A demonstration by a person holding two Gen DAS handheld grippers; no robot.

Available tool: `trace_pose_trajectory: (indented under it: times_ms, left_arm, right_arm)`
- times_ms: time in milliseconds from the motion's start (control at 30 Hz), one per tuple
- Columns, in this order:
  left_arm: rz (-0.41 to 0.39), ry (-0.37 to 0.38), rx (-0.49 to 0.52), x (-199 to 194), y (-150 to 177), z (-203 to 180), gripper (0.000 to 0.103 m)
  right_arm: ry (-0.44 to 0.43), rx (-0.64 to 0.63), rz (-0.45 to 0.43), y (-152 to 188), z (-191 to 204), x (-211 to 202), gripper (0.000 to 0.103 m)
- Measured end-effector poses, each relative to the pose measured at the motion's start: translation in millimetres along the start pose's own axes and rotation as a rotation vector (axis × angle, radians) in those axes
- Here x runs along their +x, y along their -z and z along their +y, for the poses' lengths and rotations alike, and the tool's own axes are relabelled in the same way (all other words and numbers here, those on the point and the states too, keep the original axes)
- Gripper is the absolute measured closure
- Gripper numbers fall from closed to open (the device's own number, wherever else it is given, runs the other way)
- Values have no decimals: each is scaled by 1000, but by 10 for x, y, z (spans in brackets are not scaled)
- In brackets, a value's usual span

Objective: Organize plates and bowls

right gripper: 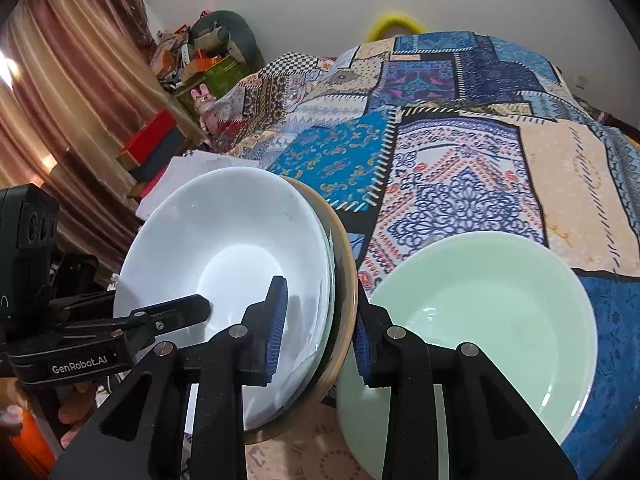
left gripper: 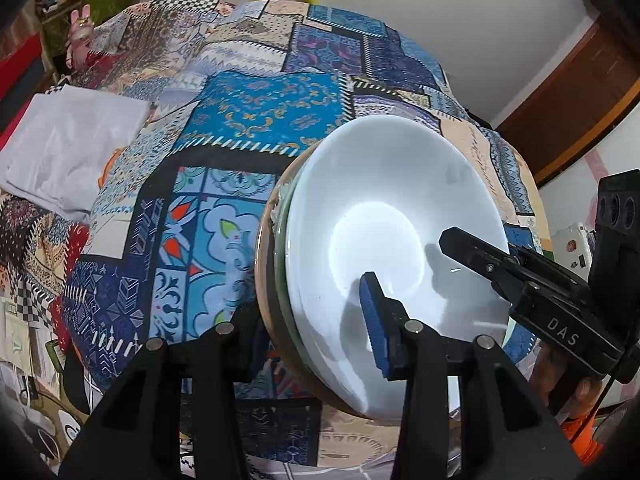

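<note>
Fingers (right gripper: 276, 320) clamping tilted plate stack (right gripper: 224, 240)

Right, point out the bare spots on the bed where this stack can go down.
The patchwork bedspread is bare beyond the green plate, up to the wall. More free cloth lies between the held stack of dishes and the folded white cloth. It is crowded near the front, where the stack, green plate and both grippers meet.

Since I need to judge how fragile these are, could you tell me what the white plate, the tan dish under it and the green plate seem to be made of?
White plate: glazed ceramic or opal glass, glossy highlights. Tan dish: unclear, matte rim, possibly wood or stoneware. Green plate: glossy, likely glazed ceramic or milk glass.
</note>
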State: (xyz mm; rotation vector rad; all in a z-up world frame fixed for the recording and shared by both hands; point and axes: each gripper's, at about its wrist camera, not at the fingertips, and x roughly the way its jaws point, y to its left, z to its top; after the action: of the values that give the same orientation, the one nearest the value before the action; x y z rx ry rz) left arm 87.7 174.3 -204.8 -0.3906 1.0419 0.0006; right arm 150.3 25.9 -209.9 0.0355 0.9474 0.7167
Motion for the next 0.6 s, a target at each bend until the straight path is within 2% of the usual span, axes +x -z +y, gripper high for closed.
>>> trace_pose_trajectory:
  times_ms: [600]
  left_arm:
    - [16, 36, 87, 117, -28, -613, 61]
  right_arm:
    - [52, 55, -48, 82, -424, -430, 76]
